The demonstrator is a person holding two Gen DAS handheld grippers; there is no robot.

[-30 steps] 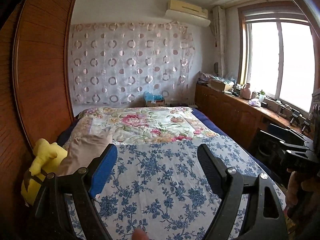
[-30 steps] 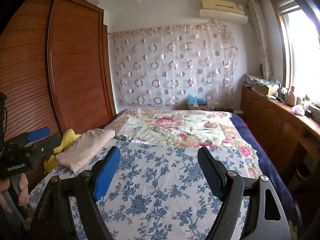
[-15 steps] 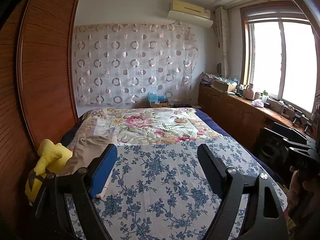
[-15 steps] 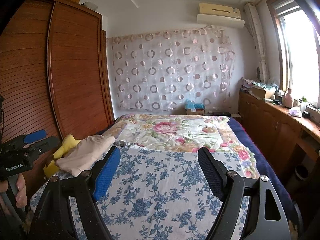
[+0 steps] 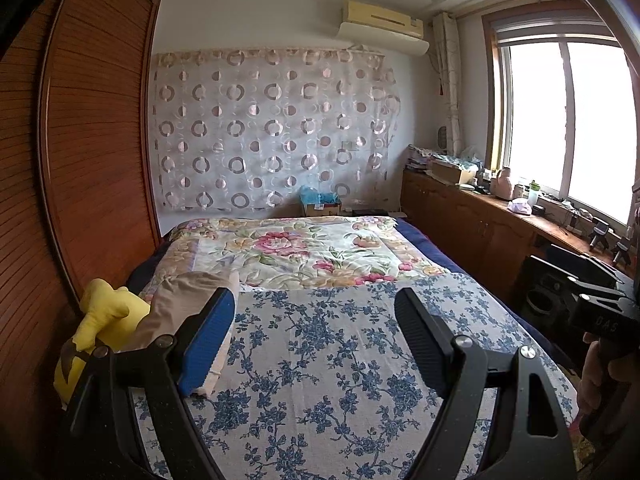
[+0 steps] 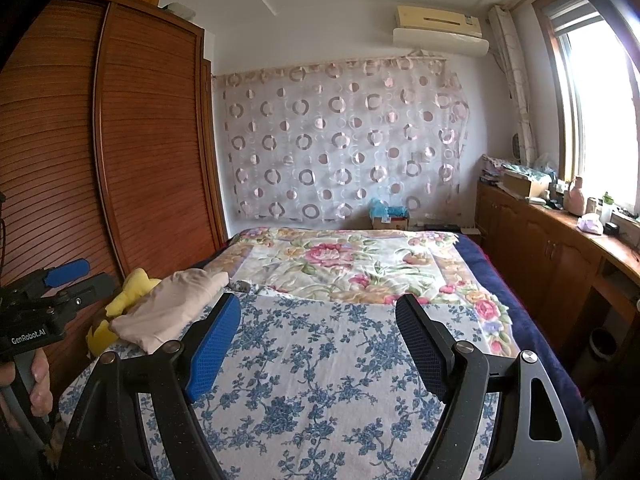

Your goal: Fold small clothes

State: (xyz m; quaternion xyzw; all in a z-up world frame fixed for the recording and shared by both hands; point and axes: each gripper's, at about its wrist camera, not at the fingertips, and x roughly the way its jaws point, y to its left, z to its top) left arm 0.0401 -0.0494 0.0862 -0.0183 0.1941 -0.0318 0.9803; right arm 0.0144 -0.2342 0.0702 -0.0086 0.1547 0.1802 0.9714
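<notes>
Left claw: the left claw (image 5: 314,320) hangs over the near part of the bed with its jaws spread wide and nothing between them; it also shows at the left edge of the right wrist view (image 6: 66,280), gripped by a hand (image 6: 38,384).
Right claw: the right claw (image 6: 318,326) is likewise released, jaws well apart, empty, above the blue-flowered cloth (image 6: 320,380); its body shows at the right edge of the left wrist view (image 5: 588,300).
Clothes: a beige folded garment (image 6: 172,308) lies at the left edge of the bed, its outer side resting against a yellow plush toy (image 6: 134,286) at that edge. In the left wrist view the garment (image 5: 180,304) sits just behind the left finger.
Bed: the bed (image 5: 412,236) carries a floral quilt (image 5: 296,248) on its far half and the blue-flowered cloth (image 5: 320,360) on its near half.
Containers: a small cardboard box (image 6: 390,222) stands beyond the far end of the bed with something blue-green in it; what it is I cannot tell. A second open box (image 6: 520,184) sits on the tabletop (image 6: 616,246) under the window, contents unclear.
</notes>
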